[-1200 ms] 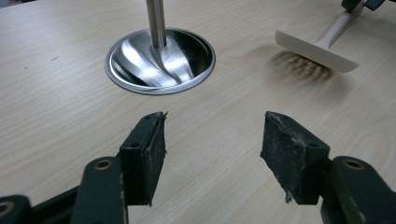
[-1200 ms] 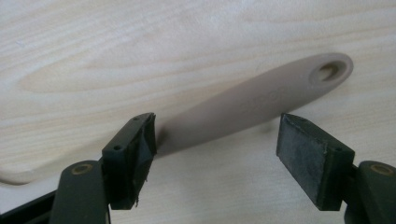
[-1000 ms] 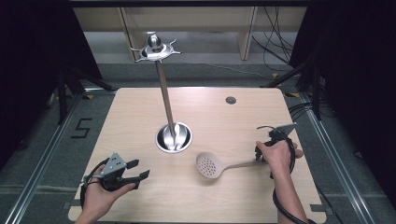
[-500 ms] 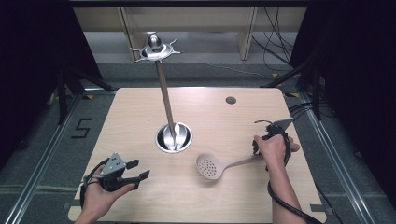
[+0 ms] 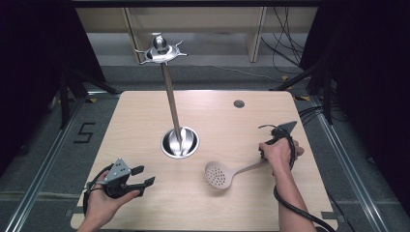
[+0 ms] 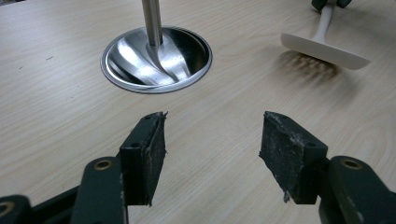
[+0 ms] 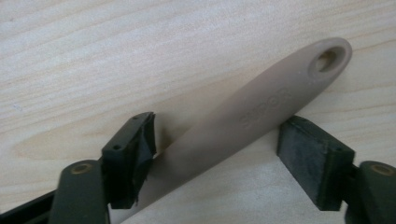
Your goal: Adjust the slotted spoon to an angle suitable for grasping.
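Near left on the desk (image 5: 145, 121): left gripper (image 5: 143, 176) in a hand (image 5: 104, 203), low and level, pointing right; fingers (image 6: 145, 154) open, nothing between. Ahead of it at centre, a steel stand (image 5: 180, 142) with round base and tall pole, star-shaped top at the far end. Right of that, nearer, a beige skimmer (image 5: 218, 175) flat on the desk, bowl left, handle running right. Near right: right gripper (image 5: 265, 151) angled down over the handle (image 7: 243, 116), hand (image 5: 278, 153) wrapped over it, forearm coming from the near edge; fingers (image 7: 133, 154) just closing a little, straddling the handle, left pad touching, right pad apart.
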### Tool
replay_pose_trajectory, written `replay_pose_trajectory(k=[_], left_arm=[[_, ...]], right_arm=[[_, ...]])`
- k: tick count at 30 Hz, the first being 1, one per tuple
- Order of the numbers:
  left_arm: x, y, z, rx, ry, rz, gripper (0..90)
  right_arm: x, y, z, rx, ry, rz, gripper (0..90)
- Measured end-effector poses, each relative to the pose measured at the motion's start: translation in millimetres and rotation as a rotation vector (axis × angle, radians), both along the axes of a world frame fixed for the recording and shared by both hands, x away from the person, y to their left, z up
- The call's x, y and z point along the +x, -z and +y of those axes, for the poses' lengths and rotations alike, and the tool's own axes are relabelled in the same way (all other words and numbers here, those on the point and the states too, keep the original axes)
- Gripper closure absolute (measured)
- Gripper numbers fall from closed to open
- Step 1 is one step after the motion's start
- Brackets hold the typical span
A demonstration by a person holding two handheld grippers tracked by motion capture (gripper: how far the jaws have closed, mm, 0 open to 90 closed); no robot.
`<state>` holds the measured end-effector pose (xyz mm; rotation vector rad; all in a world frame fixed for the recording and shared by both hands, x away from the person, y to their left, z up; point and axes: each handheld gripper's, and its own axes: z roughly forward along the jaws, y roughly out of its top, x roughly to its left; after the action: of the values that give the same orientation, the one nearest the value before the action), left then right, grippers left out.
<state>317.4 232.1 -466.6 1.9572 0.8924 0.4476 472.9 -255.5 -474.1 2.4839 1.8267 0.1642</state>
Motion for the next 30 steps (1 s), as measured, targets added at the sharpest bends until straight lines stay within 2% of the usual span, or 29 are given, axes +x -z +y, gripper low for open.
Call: replay_pose_trajectory(k=[1, 2, 3, 5, 6, 7, 8, 9, 10, 11, 12, 13, 14, 15, 16, 17, 18, 20, 21, 22, 23, 25, 26, 27, 28, 30], left_arm=[[-0.1, 0.0, -0.2, 0.001, 0.002, 0.000, 39.7], [-0.1, 0.0, -0.2, 0.001, 0.002, 0.000, 39.7], [0.3, 0.7, -0.7, -0.013, 0.008, 0.001, 39.7], [0.4, 0.8, -0.4, -0.008, 0.008, 0.002, 39.7], [0.3, 1.0, -0.9, -0.013, 0.008, 0.002, 39.8], [0.3, 1.0, -0.9, -0.013, 0.008, 0.002, 39.8], [0.3, 1.0, -0.9, -0.013, 0.008, 0.001, 39.8], [0.3, 1.0, -0.9, -0.013, 0.008, 0.001, 39.8], [0.3, 1.0, -0.9, -0.013, 0.009, 0.001, 39.8], [0.3, 1.1, -0.9, -0.012, 0.009, 0.001, 39.8], [0.2, 1.1, -0.9, -0.012, 0.009, 0.002, 39.9], [0.2, 1.1, -0.9, -0.012, 0.009, 0.002, 39.9], [0.5, 0.9, -0.4, -0.003, 0.012, 0.001, 39.9], [0.5, 0.9, -0.4, -0.003, 0.012, 0.001, 39.9], [0.5, 0.9, -0.6, -0.003, 0.013, 0.001, 39.9], [0.4, 0.9, -0.7, -0.003, 0.013, 0.001, 39.9], [0.4, 0.9, -0.7, -0.003, 0.012, 0.001, 39.9], [0.0, 0.9, -0.9, -0.005, 0.007, 0.004, 40.0], [0.1, 0.8, -0.8, -0.004, 0.007, 0.003, 40.0], [0.1, 0.8, -0.8, -0.004, 0.007, 0.003, 40.0], [0.5, 0.9, -0.7, -0.002, 0.012, 0.001, 40.0], [0.4, 0.9, -0.7, -0.002, 0.012, 0.000, 40.0], [-0.2, 0.7, -0.7, -0.005, 0.006, 0.004, 40.0], [-0.2, 0.7, -0.7, -0.005, 0.006, 0.004, 40.0], [0.3, 0.7, -0.3, -0.002, 0.012, -0.002, 40.0], [0.3, 0.9, -0.7, -0.008, 0.010, -0.001, 40.0]], right_arm=[[0.5, -0.5, 1.2, 0.004, -0.007, -0.008, 34.9], [0.5, -0.5, 1.2, 0.004, -0.007, -0.008, 34.9], [0.3, -1.5, 1.4, -0.012, -0.043, -0.003, 40.1], [1.4, -2.6, 4.1, -0.007, -0.044, -0.013, 46.4], [2.6, -3.9, 6.4, -0.004, -0.035, -0.004, 49.4], [2.6, -3.9, 6.4, -0.004, -0.035, -0.004, 49.4], [3.1, -3.9, 3.0, -0.024, -0.126, -0.006, 54.3], [3.1, -3.9, 3.0, -0.024, -0.126, -0.006, 54.3], [2.8, -3.6, 3.4, -0.036, -0.152, -0.003, 56.9], [4.4, -5.0, 12.7, -0.004, -0.063, 0.010, 59.7], [4.1, -4.3, 14.7, -0.001, -0.085, -0.003, 65.4], [4.1, -4.3, 14.7, -0.001, -0.085, -0.003, 65.4], [4.7, -7.4, 18.4, -0.003, -0.102, 0.030, 69.7], [4.3, -7.4, 17.4, -0.017, -0.164, 0.035, 70.7], [2.8, -5.4, 15.4, -0.053, -0.242, 0.017, 70.8], [1.5, -6.2, 16.7, -0.054, -0.267, 0.019, 70.8], [0.1, -5.1, 14.2, -0.081, -0.330, 0.011, 70.8], [-0.3, -7.3, 15.1, -0.064, -0.333, 0.015, 70.9], [-0.8, -10.1, 21.1, -0.039, -0.294, 0.009, 70.8], [-0.8, -10.1, 21.1, -0.039, -0.294, 0.009, 70.8], [-3.4, -12.7, 17.7, -0.031, -0.393, -0.037, 70.8], [-3.9, -13.9, 18.2, -0.030, -0.399, -0.039, 70.9], [-7.5, -18.9, 17.2, 0.045, -0.460, -0.070, 70.9], [-7.5, -18.9, 17.2, 0.045, -0.460, -0.070, 70.9], [-9.1, -20.5, 18.0, 0.022, -0.469, -0.088, 70.9], [-13.8, -25.0, 16.6, 0.056, -0.526, -0.158, 70.9]])
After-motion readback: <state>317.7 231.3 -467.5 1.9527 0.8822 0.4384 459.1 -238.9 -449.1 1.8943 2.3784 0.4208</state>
